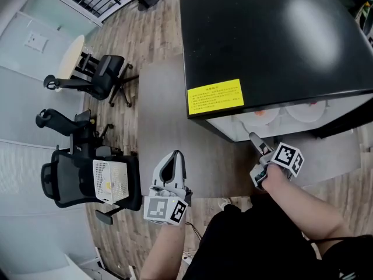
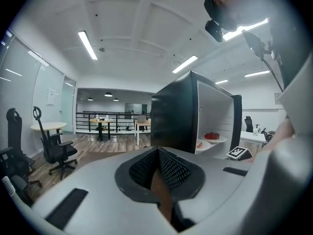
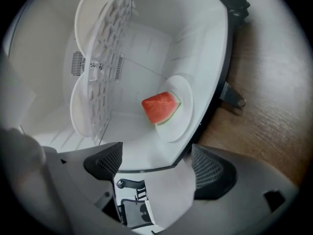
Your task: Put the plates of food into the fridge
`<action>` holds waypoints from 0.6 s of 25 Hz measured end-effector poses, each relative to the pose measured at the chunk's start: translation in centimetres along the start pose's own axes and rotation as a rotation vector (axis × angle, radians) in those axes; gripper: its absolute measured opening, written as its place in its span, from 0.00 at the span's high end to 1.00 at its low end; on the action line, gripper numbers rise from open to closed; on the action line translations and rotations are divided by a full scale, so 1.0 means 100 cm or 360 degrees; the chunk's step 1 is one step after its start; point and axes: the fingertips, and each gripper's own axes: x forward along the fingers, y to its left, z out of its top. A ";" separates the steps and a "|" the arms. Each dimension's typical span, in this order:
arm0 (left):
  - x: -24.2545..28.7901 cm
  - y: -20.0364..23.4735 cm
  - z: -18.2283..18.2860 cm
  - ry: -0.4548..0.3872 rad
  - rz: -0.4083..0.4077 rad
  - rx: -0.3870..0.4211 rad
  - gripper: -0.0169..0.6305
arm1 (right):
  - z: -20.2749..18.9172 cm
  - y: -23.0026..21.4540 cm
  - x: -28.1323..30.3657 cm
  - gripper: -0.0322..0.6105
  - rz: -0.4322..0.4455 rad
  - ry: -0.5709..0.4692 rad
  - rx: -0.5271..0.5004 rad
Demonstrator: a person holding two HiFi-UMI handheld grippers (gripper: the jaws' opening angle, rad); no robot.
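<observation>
Inside the fridge [image 3: 161, 48], at one o'clock from the wide-open empty right gripper [image 3: 159, 163], a stiff, likely fragile plate [image 3: 182, 117] is offering its rim.

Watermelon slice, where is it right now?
In the right gripper view the watermelon slice lies on a white plate inside the fridge, right of centre, between the wire shelf and the fridge's dark rim.
</observation>
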 end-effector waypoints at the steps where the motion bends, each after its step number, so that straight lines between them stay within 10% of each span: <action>1: -0.002 0.001 0.001 -0.0009 -0.0010 -0.0002 0.97 | -0.005 0.005 -0.002 0.29 0.0043 0.0017 -0.0042; 15: -0.017 0.015 0.013 -0.0123 -0.0193 0.0007 0.97 | -0.015 0.089 -0.043 0.29 0.0374 -0.0160 -0.0682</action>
